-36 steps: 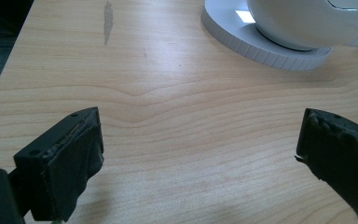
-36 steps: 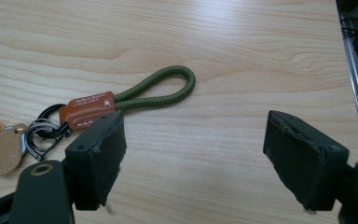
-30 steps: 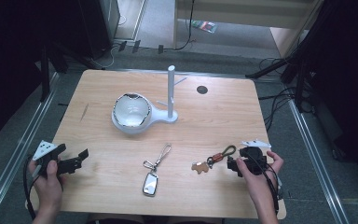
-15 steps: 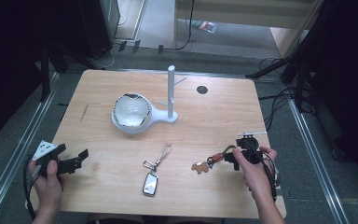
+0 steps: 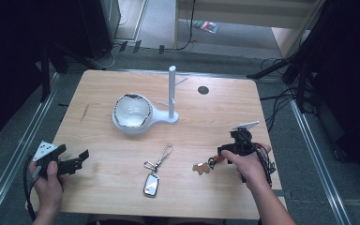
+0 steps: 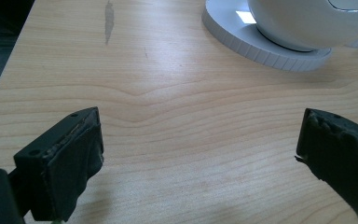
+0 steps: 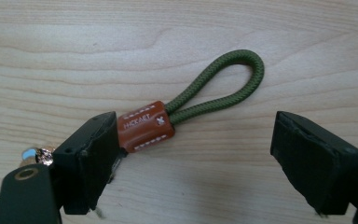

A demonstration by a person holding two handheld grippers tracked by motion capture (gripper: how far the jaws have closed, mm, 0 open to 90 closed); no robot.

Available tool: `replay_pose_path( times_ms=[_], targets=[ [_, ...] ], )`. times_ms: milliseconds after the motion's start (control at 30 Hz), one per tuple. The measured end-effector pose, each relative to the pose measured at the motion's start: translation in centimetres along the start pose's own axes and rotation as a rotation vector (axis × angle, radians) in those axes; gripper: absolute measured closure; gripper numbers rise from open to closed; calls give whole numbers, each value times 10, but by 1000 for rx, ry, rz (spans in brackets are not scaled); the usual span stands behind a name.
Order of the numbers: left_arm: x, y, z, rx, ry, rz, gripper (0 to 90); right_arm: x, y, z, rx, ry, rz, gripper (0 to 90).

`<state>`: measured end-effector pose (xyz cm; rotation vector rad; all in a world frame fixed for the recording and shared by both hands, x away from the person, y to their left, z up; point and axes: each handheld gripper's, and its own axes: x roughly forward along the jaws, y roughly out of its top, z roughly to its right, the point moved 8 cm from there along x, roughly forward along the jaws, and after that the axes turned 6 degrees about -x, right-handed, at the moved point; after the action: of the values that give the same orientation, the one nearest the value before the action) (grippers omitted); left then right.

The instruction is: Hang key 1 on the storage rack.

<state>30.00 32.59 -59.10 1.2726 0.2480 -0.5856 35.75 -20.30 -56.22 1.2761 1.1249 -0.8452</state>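
Keychain: green cord loop with a brown leather tab, flat on the counter near its right edge.
Handling: likely light and limp; your firmest hold is the stitched tab.
Right gripper: jaws just opening, spread astride the cord, pinching nothing.
Left gripper: jaws spread, low over bare wood.

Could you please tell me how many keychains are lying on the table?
2: the silver keychain at front centre, and the green-cord keychain beside it, between the right gripper's open jaws.
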Motion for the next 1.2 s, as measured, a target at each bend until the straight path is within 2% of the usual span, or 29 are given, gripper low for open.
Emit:
replay_pose_path(
  times_ms=[133, 300, 367, 400, 567, 767, 1000, 1200],
  targets=[
    [0, 0, 0, -1, -1, 0, 11, 3, 4, -4, 18, -3, -17, 177],
    [0, 0, 0, -3, 0, -1, 11, 5, 7, -3, 98, -17, -33, 255],
    [0, 0, 0, -3, -1, -2, 11, 6, 8, -2, 100, -33, -62, 249],
    [0, 0, 0, -2, 0, -2, 11, 7, 7, -1, 94, -32, -77, 242],
    [0, 0, 0, -2, 0, -2, 11, 10, 8, -3, 124, -23, -113, 254],
    [0, 0, 0, -3, -2, -4, 11, 13, 10, -9, 137, -19, -121, 285],
    [0, 0, 0, -3, -2, -4, 11, 16, 12, -8, 165, -23, -137, 307],
    [0, 0, 0, -4, -4, -5, 11, 21, 12, -6, 169, -23, -160, 341]
  ],
)
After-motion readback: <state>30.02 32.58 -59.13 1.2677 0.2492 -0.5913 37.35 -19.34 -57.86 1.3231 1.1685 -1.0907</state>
